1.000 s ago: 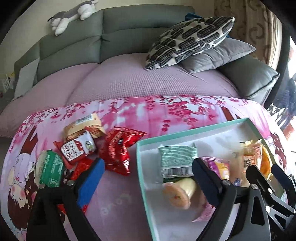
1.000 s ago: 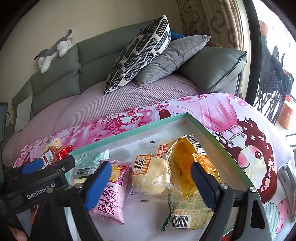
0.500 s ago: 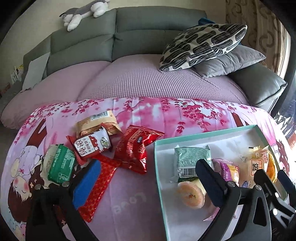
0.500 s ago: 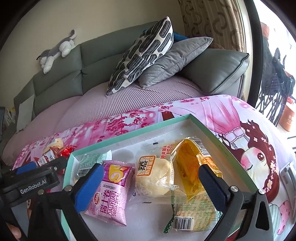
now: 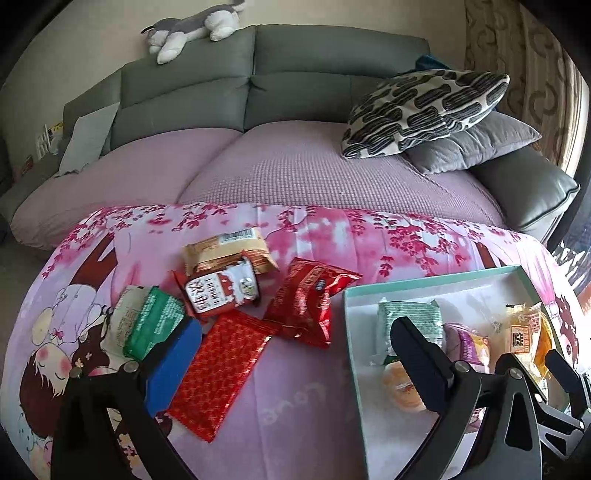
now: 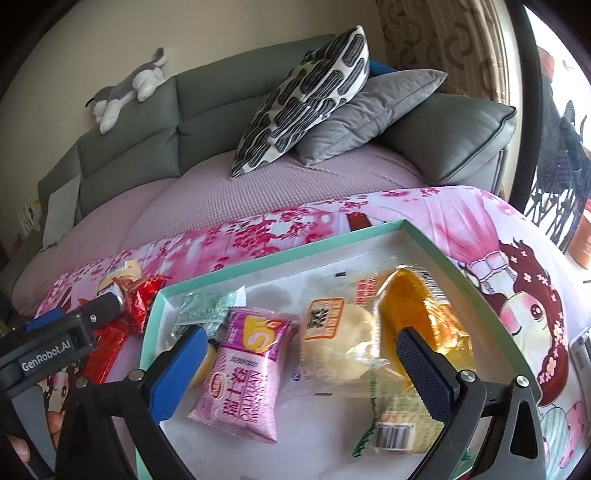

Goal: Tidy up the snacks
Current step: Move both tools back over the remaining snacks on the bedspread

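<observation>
A shallow white box with a mint-green rim (image 6: 280,254) sits on a pink cartoon-print blanket (image 5: 332,236) in front of a gray sofa (image 5: 295,74), already part filled with snacks. Seen from the right wrist, the box holds a pale green packet (image 6: 203,308) at its 10 o'clock corner, a pink swiss-roll packet (image 6: 245,373) at about 7 o'clock, a clear-wrapped white bun (image 6: 343,347) near the centre, an orange packet (image 6: 424,314) at 3 o'clock leaning against the bun, and a barcode-labelled green-edged wrapper (image 6: 399,432) at 5 o'clock. The right gripper (image 6: 299,373) hangs over the box, its jaws having just swung wide apart, nothing clamped between them though the roll packet and bun lie below the gap. The left gripper (image 5: 295,354) hovers above the blanket just left of the box, its jaws likewise just opened to full spread and empty. Outside the box, at its 9 o'clock in the left wrist view, five snacks wait in a loose cluster: a tan packet (image 5: 225,251), a red-and-white packet (image 5: 221,291) overlapping it, a crinkled red bag (image 5: 310,302), a flat red patterned packet (image 5: 218,373) and a green packet (image 5: 147,321). A patterned pillow (image 5: 421,110) rests on a gray cushion (image 5: 476,144); a plush dog (image 5: 192,27) lies along the sofa back.
</observation>
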Demonstrator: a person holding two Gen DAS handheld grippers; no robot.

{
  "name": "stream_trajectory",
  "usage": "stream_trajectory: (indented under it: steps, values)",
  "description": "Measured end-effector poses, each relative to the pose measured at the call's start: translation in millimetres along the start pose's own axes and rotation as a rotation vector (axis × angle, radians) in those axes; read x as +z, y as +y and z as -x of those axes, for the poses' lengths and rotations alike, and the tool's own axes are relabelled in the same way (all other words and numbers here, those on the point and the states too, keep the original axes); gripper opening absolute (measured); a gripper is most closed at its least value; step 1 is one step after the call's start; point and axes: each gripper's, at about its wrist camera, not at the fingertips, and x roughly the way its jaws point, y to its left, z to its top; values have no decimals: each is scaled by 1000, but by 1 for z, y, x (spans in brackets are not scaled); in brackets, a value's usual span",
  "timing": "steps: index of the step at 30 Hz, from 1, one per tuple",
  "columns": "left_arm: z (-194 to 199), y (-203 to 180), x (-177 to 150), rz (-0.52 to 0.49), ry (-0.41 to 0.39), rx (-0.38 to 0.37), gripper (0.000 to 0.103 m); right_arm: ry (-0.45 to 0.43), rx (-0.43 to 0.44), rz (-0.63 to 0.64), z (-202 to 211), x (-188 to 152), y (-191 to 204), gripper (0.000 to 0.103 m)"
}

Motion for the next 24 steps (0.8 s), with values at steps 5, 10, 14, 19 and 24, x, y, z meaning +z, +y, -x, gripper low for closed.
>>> stream_trajectory:
  steps: [5,10,14,19,24]
  values:
    - [1,13,-5,14,11,17,102,25,19,18,-3,-2,11,103]
    - [0,28,-10,42,27,25,102,38,44,42,-4,-4,24,103]
    - [1,46,-11,76,29,36,102,40,63,61,-4,-5,37,103]
    - [3,73,-12,112,29,65,102,48,88,66,-5,-8,53,103]
    - [5,100,-13,102,43,113,102,36,106,76,-3,-9,73,103]
